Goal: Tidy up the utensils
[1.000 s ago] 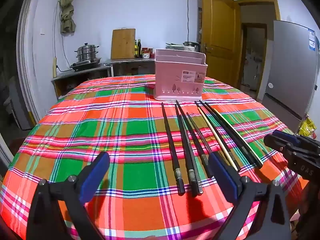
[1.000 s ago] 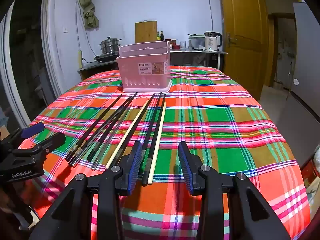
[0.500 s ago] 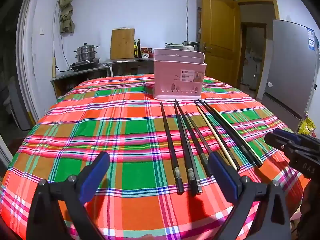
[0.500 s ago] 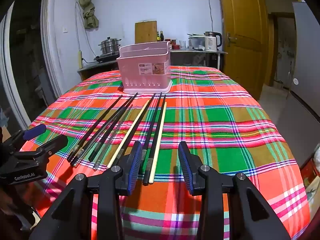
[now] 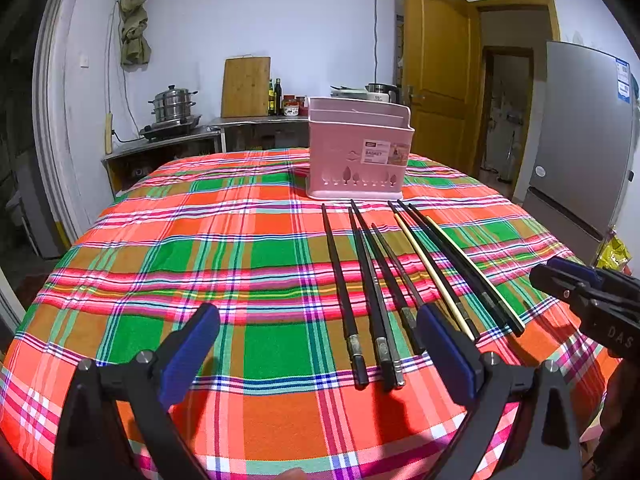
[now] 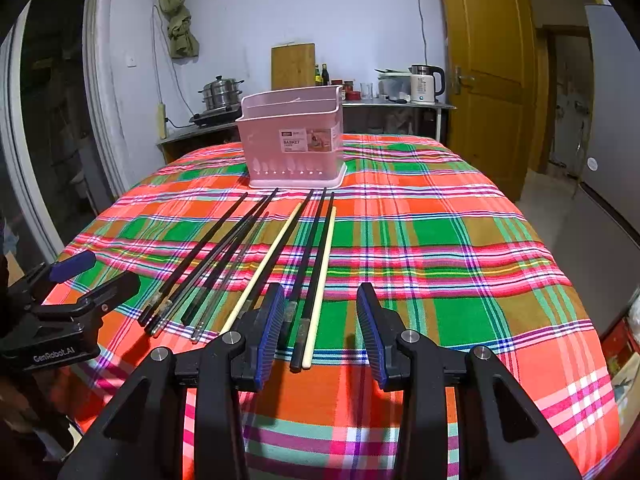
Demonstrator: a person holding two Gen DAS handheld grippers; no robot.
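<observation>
Several chopsticks, mostly black (image 5: 372,280) with two pale ones (image 5: 432,272), lie side by side on the plaid tablecloth (image 5: 240,264), pointing at a pink utensil basket (image 5: 358,156) farther back. In the right wrist view the chopsticks (image 6: 256,256) and basket (image 6: 294,140) show too. My left gripper (image 5: 318,352) is wide open and empty, above the near ends of the black chopsticks. My right gripper (image 6: 320,328) is open and empty, its fingers either side of the near ends of a black and a pale chopstick (image 6: 320,276).
The table's near edge lies just under both grippers. Behind the table stand a counter with a steamer pot (image 5: 174,106), a cutting board (image 5: 245,87) and a kettle (image 6: 426,84). A wooden door (image 5: 438,76) and a fridge (image 5: 580,140) are at right.
Both grippers have barely moved; the view has shifted very slightly. The chopsticks and basket lie as before.
</observation>
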